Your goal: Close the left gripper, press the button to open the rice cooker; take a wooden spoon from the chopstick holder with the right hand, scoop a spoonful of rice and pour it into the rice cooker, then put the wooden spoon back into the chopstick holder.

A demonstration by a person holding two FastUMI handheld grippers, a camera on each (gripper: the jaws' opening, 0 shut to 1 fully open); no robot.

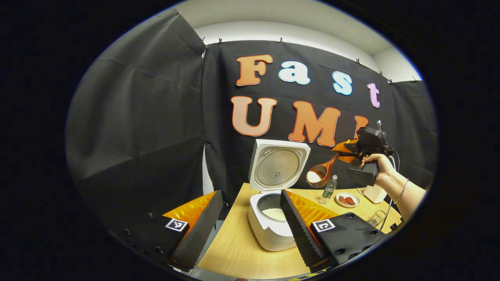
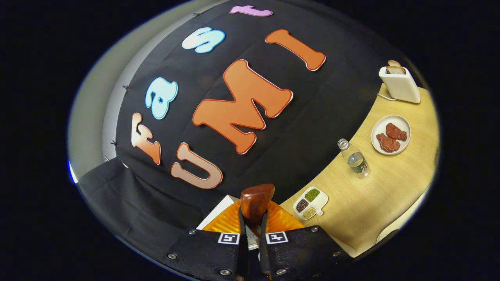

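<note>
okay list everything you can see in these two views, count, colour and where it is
rice cooker: one, white, lid up, on the table's left part, white rice inside
wooden spoon: one, brown, rice in bowl, held above the table, right of the lid
water bottle: one, clear, green label, standing mid-table
plate: one, white, two reddish-brown pieces on it
toaster: one, white, far end by the wall
divided dish: one, white, green, dark and pale grains
table: one, light wood
left gripper: open, low, before the cooker
right gripper: shut on spoon handle
hand: one, holding right gripper
</note>
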